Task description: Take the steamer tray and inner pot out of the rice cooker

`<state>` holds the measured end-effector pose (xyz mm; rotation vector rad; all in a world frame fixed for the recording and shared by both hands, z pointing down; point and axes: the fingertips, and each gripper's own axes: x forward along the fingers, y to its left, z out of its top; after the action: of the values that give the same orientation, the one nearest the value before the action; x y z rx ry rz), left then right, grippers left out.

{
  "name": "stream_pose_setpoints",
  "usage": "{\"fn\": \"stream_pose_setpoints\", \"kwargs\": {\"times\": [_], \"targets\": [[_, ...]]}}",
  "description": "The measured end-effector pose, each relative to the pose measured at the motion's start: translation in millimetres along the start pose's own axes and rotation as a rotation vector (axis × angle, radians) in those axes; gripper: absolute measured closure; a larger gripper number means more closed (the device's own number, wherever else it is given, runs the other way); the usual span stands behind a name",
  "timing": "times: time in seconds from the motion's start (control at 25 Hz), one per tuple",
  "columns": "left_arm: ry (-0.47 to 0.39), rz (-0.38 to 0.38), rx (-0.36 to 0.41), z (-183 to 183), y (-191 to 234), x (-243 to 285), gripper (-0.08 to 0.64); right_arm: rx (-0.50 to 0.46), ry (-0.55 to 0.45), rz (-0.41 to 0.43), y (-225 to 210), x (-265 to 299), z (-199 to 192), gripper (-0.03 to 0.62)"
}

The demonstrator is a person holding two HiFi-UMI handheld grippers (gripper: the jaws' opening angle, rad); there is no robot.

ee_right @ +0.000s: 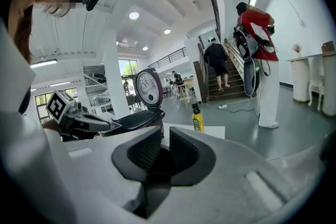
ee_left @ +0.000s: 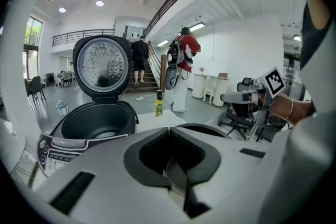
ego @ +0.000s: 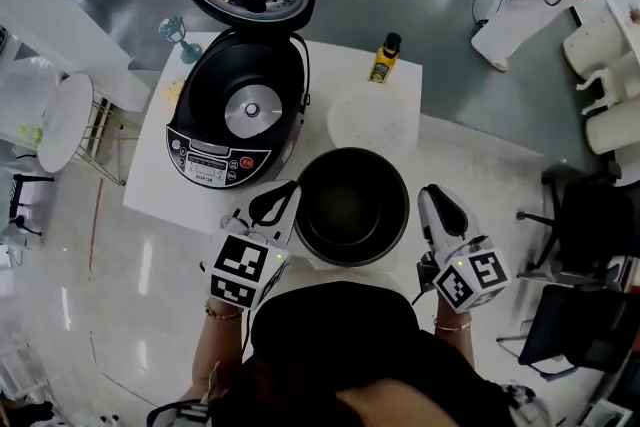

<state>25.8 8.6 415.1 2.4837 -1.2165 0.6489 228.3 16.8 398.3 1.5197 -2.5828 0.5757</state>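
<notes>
The left gripper [ee_left: 170, 130] hides most of the inner pot [ee_left: 207, 127] just beyond its jaws; only a rim arc shows. Ahead of the right gripper [ego: 435, 192], a pale round thing [ego: 370, 120] is too washed out to identify.

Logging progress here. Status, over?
Left hand-held gripper shut, empty; right hand-held gripper jaws slightly apart, empty. Inner pot out on table between them; steamer tray behind it. Rice cooker empty, nothing blocking.

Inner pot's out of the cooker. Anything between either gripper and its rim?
Nothing visible. The left gripper sits at the inner pot's left rim and the right gripper beside its right rim; the white steamer tray and rice cooker lie beyond it.
</notes>
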Motion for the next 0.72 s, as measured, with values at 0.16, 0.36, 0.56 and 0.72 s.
{"fn": "stream_pose_setpoints", "kwargs": {"times": [0.16, 0.36, 0.56, 0.72], "targets": [[-0.032, 0.012, 0.006, 6, 2, 0, 0.551, -0.019, -0.004, 0.008, 5, -1, 1, 0.582], [-0.035, 0.016, 0.001, 9, 3, -2, 0.552, -0.029, -0.006, 0.013, 9, -4, 2, 0.586], [-0.059, -0.004, 0.004, 15, 0, -3, 0.555, -0.013, 0.002, -0.019, 6, -7, -1, 0.586], [-0.044, -0.013, -0.003, 10, -1, -4, 0.557, -0.027, 0.008, -0.017, 7, -7, -3, 0.586]]}}
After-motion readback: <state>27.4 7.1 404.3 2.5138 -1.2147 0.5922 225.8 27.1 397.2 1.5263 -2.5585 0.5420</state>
